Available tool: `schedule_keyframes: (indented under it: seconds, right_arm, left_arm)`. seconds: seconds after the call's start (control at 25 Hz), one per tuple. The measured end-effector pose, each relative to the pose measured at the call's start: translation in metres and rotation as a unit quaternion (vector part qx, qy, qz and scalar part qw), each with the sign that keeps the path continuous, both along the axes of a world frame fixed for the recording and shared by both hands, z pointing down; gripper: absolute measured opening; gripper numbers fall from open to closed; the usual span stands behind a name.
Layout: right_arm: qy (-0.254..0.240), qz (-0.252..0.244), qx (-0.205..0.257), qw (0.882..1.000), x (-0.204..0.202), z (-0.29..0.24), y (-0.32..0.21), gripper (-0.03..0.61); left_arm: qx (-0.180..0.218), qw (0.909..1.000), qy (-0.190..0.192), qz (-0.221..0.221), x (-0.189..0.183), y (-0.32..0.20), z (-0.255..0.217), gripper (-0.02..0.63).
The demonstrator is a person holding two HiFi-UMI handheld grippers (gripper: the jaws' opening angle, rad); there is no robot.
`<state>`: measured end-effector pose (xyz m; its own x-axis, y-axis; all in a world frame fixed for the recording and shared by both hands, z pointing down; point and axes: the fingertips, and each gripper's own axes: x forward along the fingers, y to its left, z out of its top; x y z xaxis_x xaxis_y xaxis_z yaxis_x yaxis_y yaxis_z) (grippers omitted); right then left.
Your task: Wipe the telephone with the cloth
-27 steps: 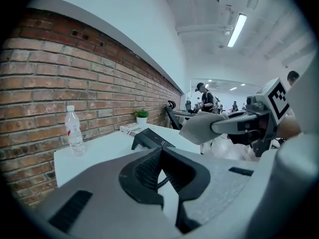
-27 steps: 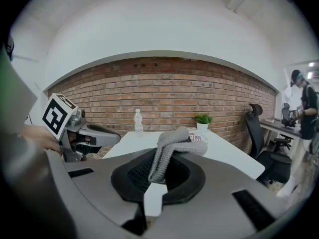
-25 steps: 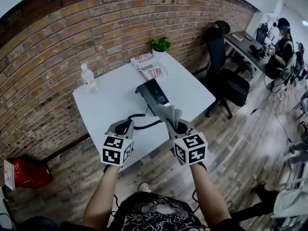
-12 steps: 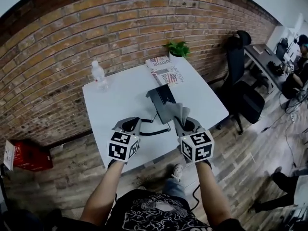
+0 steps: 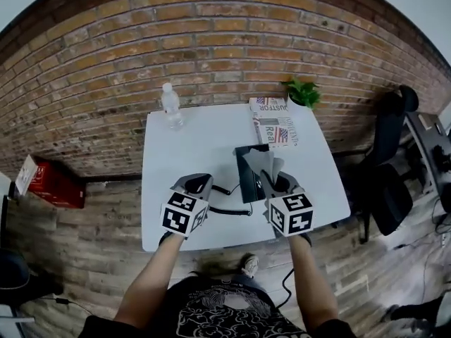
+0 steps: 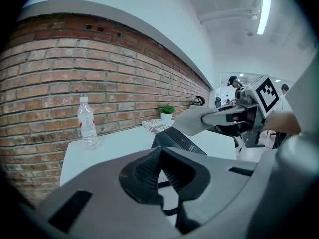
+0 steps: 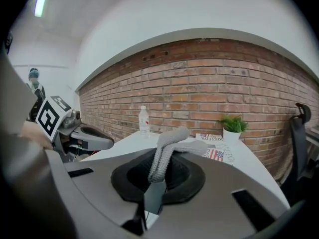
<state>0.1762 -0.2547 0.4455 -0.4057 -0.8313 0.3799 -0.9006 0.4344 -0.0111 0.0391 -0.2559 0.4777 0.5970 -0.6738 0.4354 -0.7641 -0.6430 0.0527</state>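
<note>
Table (image 5: 190, 153) left half open; bottle (image 5: 171, 106) far-left corner; telephone (image 5: 246, 186), cord (image 5: 229, 210) centre-right; newspaper (image 5: 273, 122), plant (image 5: 303, 91) far-right.

Looks like an office to me: a telephone (image 5: 248, 182) on a white table (image 5: 197, 139) against a brick wall (image 5: 211, 48). Black swivel chairs (image 5: 386, 192) sit at 3 o'clock, with another desk (image 5: 426, 136) past them. There's a plank floor (image 5: 84, 259), a ceiling strip light (image 6: 262, 13) and a potted plant (image 5: 303, 91).
</note>
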Motion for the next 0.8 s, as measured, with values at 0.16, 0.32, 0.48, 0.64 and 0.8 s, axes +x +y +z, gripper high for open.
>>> schedule_keyframes:
  seconds: [0.16,0.32,0.48,0.64,0.8]
  right_arm:
    - [0.009,-0.03,0.003,0.999,0.006,0.001,-0.027,0.011]
    - [0.016,-0.052,0.005,0.999,0.005,0.005,-0.05,0.011]
    - [0.021,-0.068,0.001,0.997,0.0,0.014,-0.07,0.011]
    - [0.034,-0.074,-0.004,0.997,-0.005,0.026,-0.088,0.011]
    - [0.044,-0.094,-0.021,0.994,-0.02,0.043,-0.091,0.011]
  left_arm:
    - [0.001,0.9994,0.008,-0.034,0.003,-0.008,0.0,0.006]
    - [-0.002,0.9981,0.012,-0.06,0.004,-0.01,0.002,0.006]
    - [-0.01,0.9965,0.013,-0.082,0.002,-0.008,0.007,0.006]
    - [-0.018,0.9943,0.024,-0.103,0.001,-0.01,0.008,0.006]
    - [-0.017,0.9936,0.029,-0.108,0.003,-0.01,0.009,0.006]
